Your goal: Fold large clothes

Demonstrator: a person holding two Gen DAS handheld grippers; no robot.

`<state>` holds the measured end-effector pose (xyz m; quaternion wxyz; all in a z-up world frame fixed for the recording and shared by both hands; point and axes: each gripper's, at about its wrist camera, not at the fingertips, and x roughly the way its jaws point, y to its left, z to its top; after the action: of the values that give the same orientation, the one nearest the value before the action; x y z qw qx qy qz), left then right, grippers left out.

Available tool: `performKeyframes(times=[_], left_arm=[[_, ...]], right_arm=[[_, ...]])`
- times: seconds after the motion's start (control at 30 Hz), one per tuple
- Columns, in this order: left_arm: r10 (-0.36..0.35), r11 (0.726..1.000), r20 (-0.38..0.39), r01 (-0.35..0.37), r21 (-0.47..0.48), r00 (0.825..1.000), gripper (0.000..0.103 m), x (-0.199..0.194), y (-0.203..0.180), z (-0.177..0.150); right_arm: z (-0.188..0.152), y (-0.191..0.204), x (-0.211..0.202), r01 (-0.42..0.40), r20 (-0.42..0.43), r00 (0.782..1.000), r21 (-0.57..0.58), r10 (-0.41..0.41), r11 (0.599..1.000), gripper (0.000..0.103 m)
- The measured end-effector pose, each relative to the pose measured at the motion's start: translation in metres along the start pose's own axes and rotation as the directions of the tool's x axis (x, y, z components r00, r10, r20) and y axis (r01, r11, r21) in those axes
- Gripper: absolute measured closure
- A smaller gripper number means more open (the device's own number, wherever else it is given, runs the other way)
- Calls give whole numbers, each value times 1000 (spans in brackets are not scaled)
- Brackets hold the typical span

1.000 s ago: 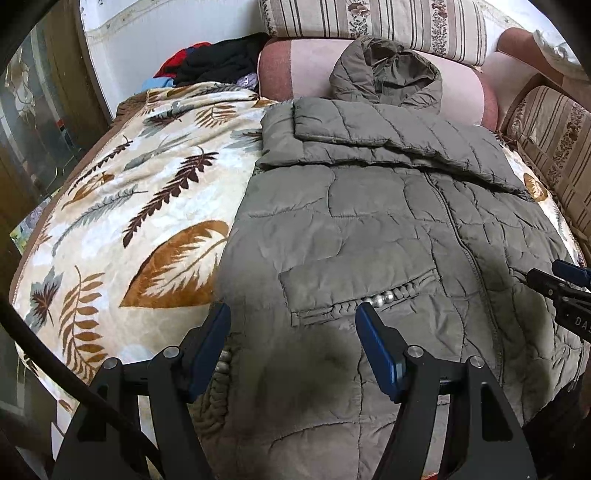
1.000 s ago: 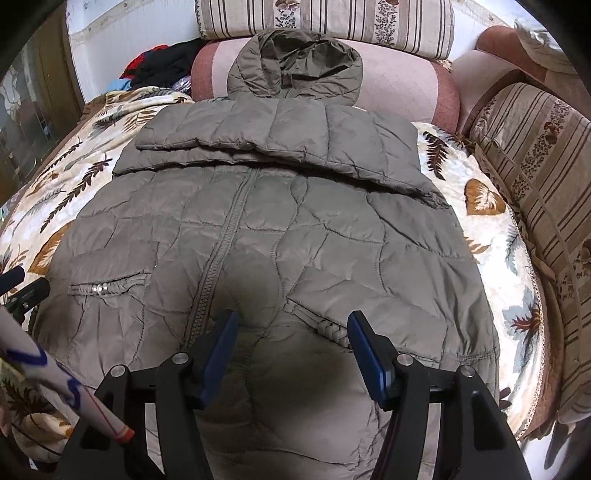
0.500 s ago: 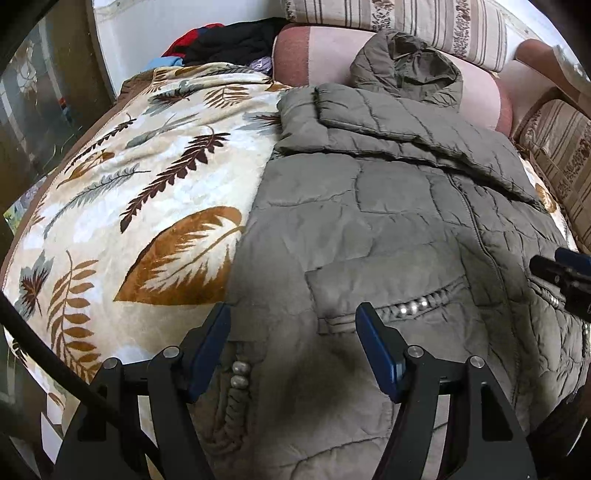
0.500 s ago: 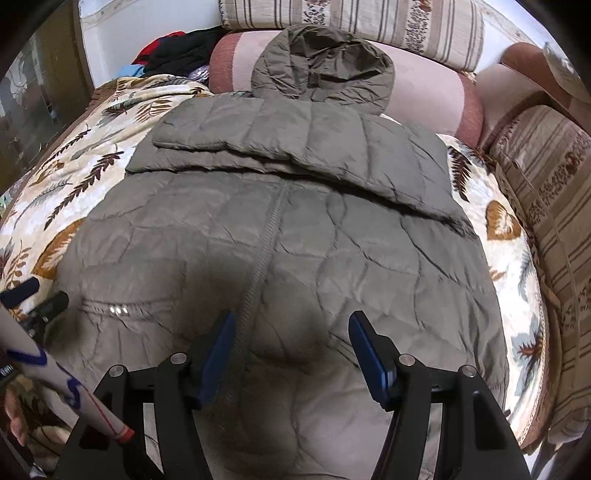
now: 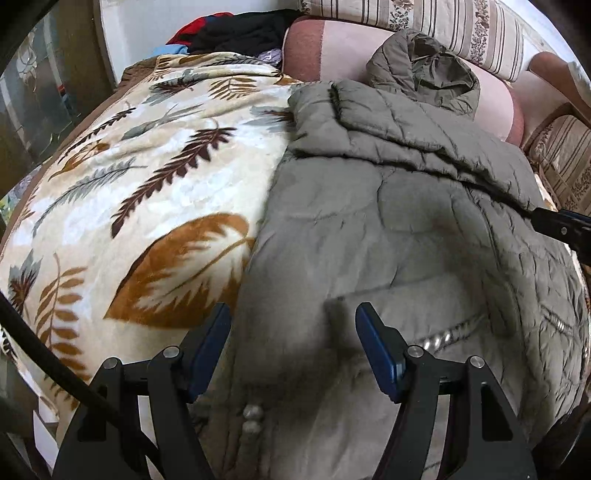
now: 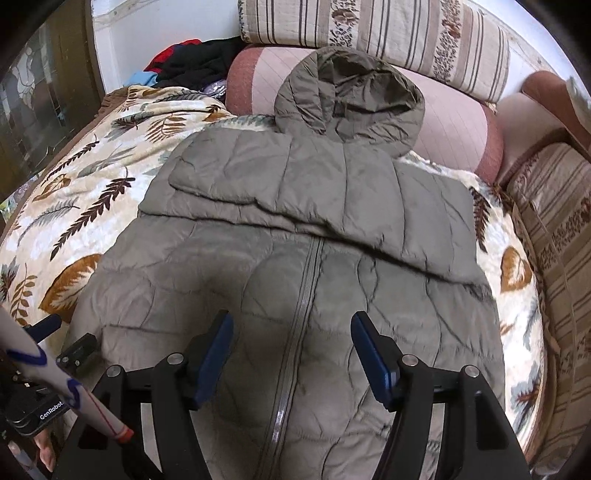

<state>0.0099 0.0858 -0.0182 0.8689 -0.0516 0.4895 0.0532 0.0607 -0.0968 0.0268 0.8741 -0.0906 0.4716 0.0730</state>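
An olive quilted hooded jacket (image 6: pixel 303 258) lies front up on a leaf-print blanket, sleeves folded across the chest, hood (image 6: pixel 351 92) resting against a pink bolster. It fills the right half of the left wrist view (image 5: pixel 388 240). My left gripper (image 5: pixel 291 350) is open and empty over the jacket's left edge, near a beaded pocket (image 5: pixel 443 338). My right gripper (image 6: pixel 291 354) is open and empty above the jacket's lower middle, astride the zip (image 6: pixel 295 332). The left gripper's tips show at the left edge of the right wrist view (image 6: pixel 55 336).
The leaf-print blanket (image 5: pixel 147 206) covers the seat. A pink bolster (image 6: pixel 454 122) and striped cushions (image 6: pixel 388 33) line the back; a striped cushion (image 6: pixel 554 236) stands at the right. A pile of dark and red clothes (image 5: pixel 236 33) lies at the back left.
Both grippers have moved forward and lower over the jacket. The left one has shifted toward the jacket's left edge; the right one now sits over the zip. Both stay open.
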Motion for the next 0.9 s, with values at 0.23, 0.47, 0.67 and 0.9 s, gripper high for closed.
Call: performKeyframes(times=[0.23, 0.47, 0.67, 0.9], left_arm=[[-12, 999, 95, 9, 32, 995, 34, 19, -20, 47], [-5, 999, 126, 0, 38, 992, 34, 55, -19, 67], [-55, 997, 103, 49, 57, 993, 30, 75, -15, 62], [-80, 995, 82, 75, 60, 993, 25, 85, -15, 62]], right_arm=[[56, -26, 12, 20, 28, 999, 51, -22, 999, 32], [173, -68, 51, 21, 76, 997, 154, -34, 988, 32], [296, -84, 94, 1, 128, 991, 298, -41, 955, 27], [382, -99, 148, -49, 167, 985, 459, -32, 887, 25]])
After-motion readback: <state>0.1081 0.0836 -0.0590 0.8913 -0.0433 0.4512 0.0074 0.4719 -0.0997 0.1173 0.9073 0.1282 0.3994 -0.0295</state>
